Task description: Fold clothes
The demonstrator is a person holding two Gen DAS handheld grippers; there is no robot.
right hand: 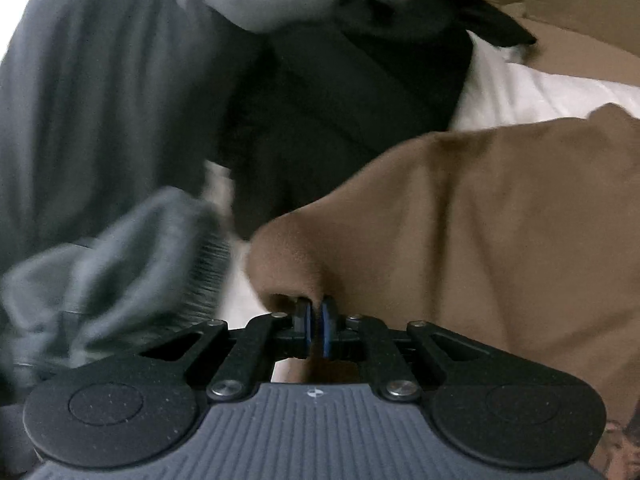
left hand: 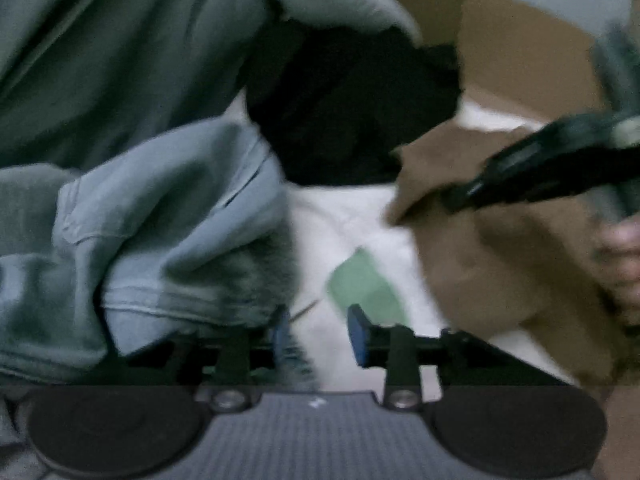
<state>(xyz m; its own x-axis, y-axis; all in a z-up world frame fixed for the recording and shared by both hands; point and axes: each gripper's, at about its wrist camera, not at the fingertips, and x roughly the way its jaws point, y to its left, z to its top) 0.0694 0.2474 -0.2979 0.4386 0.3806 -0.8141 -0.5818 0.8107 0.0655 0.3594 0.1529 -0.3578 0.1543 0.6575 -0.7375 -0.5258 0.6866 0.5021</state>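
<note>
The left gripper [left hand: 320,336] has its blue pads [left hand: 357,334] apart, with a bare white sheet [left hand: 352,216] showing in the gap. A grey-blue garment [left hand: 160,220] is bunched against the left finger, its ribbed hem touching that pad. Just ahead of the right finger lies a small green patch [left hand: 362,280], perhaps a label; the blur hides what it is. Farther ahead sits a dark garment [left hand: 352,112]. To the right, the right gripper [left hand: 460,200] meets brown cloth [left hand: 500,272].

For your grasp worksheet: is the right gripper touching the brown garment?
Touching. The right wrist view shows the right gripper with jaws pinched on the brown garment.
</note>
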